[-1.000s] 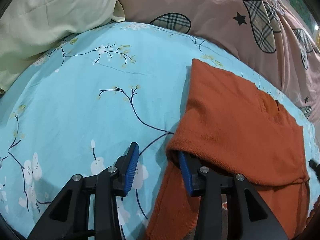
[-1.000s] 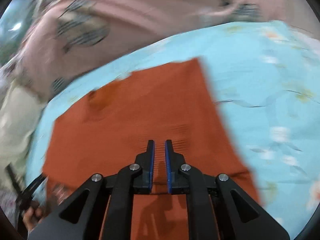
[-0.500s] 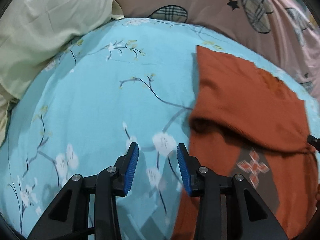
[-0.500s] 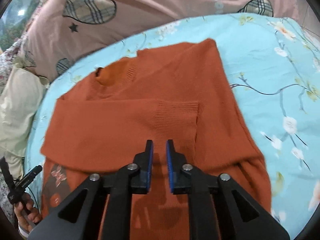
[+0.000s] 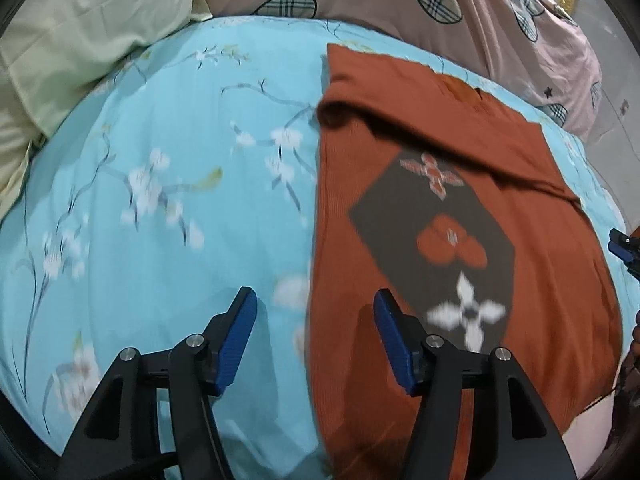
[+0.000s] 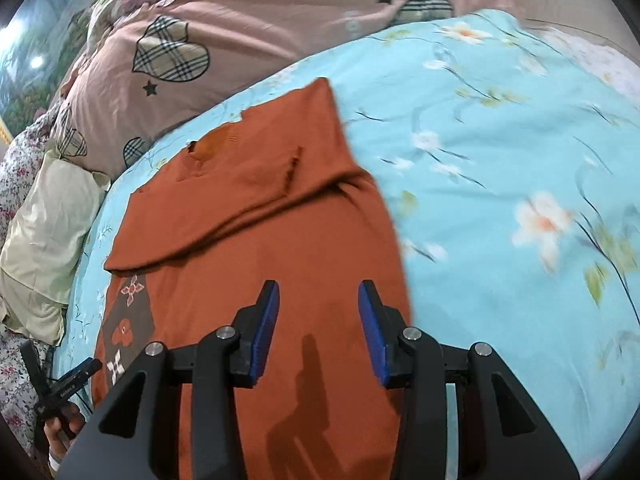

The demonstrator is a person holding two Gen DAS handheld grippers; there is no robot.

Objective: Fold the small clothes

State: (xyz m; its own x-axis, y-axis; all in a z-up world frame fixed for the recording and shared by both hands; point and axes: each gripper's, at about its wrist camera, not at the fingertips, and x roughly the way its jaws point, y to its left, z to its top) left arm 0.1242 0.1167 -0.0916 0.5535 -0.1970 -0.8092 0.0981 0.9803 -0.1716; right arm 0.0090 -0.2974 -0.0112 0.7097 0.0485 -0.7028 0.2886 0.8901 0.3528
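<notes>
An orange sweater (image 5: 420,128) lies flat on a bed covered with a light blue flowered sheet (image 5: 168,128). Its sleeves are folded across the chest, forming a band over the upper part of the garment, and a dark panel with red and white flower shapes (image 5: 440,236) shows on the front below that band. The collar end points toward the pink quilt with plaid hearts (image 6: 208,32) bunched at the far side of the bed, and a pale green pillow (image 5: 80,28) sits at the sheet's far left corner.

The left gripper (image 5: 314,340) hovers over the sweater's left edge, one blue-padded finger above the sheet and the other above the orange fabric. Its fingers have just been opening and now stand well apart, with nothing gripped between them.

The right gripper (image 6: 318,328) hangs over the lower right part of the sweater, near its right edge. Its fingers have also just been opening, and they stand moderately apart with only the flat fabric below them, not pinched; their shadow falls on the cloth.

In the right wrist view, a hand (image 6: 60,428) holding the left gripper's handle shows at the lower left, beside a small-flowered fabric (image 6: 16,208).
</notes>
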